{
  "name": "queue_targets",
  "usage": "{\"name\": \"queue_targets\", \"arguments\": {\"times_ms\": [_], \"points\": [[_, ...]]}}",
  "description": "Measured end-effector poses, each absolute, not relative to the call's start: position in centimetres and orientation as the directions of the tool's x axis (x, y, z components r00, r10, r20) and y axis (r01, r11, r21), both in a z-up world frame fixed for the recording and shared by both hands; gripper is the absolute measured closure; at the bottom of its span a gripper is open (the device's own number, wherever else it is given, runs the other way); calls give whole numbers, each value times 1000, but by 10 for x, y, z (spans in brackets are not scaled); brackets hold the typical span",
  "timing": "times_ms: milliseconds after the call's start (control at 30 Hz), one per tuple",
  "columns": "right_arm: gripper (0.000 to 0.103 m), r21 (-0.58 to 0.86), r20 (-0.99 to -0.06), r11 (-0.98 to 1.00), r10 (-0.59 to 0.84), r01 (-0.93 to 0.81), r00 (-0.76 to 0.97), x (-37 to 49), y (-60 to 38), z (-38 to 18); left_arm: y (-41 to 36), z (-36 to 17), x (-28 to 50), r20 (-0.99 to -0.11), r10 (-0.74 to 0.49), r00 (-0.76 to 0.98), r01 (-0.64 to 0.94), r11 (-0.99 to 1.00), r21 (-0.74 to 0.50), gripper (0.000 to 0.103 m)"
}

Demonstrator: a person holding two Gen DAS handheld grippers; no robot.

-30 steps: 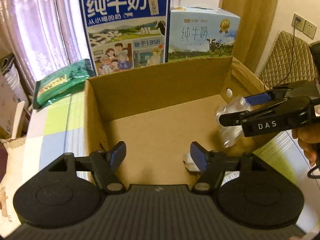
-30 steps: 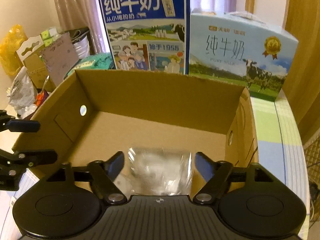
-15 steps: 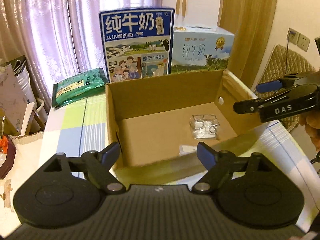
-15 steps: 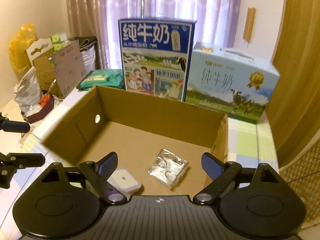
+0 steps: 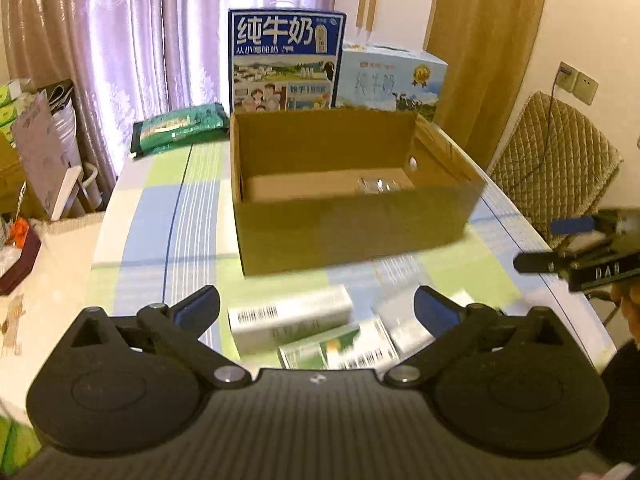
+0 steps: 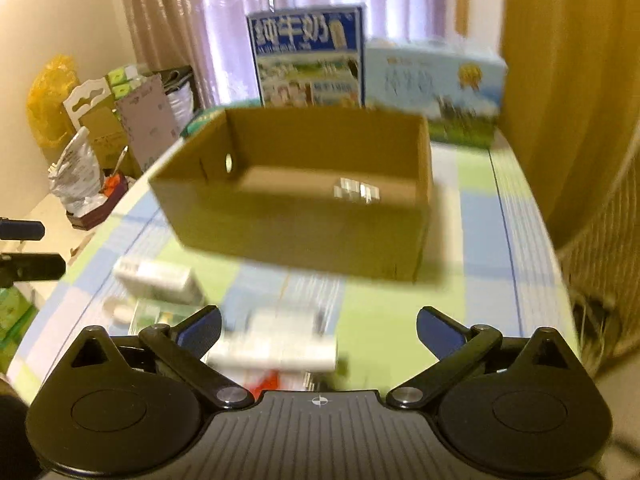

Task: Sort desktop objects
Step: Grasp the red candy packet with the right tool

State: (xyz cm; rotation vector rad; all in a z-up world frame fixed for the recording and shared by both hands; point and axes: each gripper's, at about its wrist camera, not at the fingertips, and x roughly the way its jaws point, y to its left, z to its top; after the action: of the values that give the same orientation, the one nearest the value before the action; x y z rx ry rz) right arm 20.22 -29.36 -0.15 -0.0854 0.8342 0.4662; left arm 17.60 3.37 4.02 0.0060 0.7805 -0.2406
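An open cardboard box (image 5: pixel 352 236) (image 6: pixel 304 236) stands in the middle of the checked tablecloth. A clear plastic packet (image 5: pixel 380 185) (image 6: pixel 356 191) lies on its floor near the right wall. In front of the box lie small white and green cartons (image 5: pixel 290 318) (image 6: pixel 160 276), blurred by motion. My left gripper (image 5: pixel 317 307) is open and empty above those cartons. My right gripper (image 6: pixel 319 325) is open and empty too, hovering over a white carton (image 6: pixel 276 350). The right gripper also shows at the right edge of the left wrist view (image 5: pixel 560 246).
Two milk cartons (image 5: pixel 286 62) (image 5: pixel 394 80) stand behind the box, with a green packet (image 5: pixel 180 128) to their left. A quilted chair (image 5: pixel 556 160) is at the right beyond the table edge. Bags and boxes (image 6: pixel 92 152) crowd the left side.
Both grippers have pulled back and up from the box. The right one let the clear packet go into the box a second ago. The cartons in front have come into view.
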Motion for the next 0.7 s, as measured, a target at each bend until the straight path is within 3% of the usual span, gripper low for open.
{"name": "queue_targets", "arguments": {"times_ms": [333, 700], "points": [[2, 229, -770, 922, 367, -311, 522, 127, -328, -46, 16, 4, 107, -732, -238, 638, 246, 964, -99, 2], [2, 136, -777, 887, 372, -441, 508, 118, -321, -54, -25, -20, 95, -787, -319, 528, 571, 819, 51, 2]]}}
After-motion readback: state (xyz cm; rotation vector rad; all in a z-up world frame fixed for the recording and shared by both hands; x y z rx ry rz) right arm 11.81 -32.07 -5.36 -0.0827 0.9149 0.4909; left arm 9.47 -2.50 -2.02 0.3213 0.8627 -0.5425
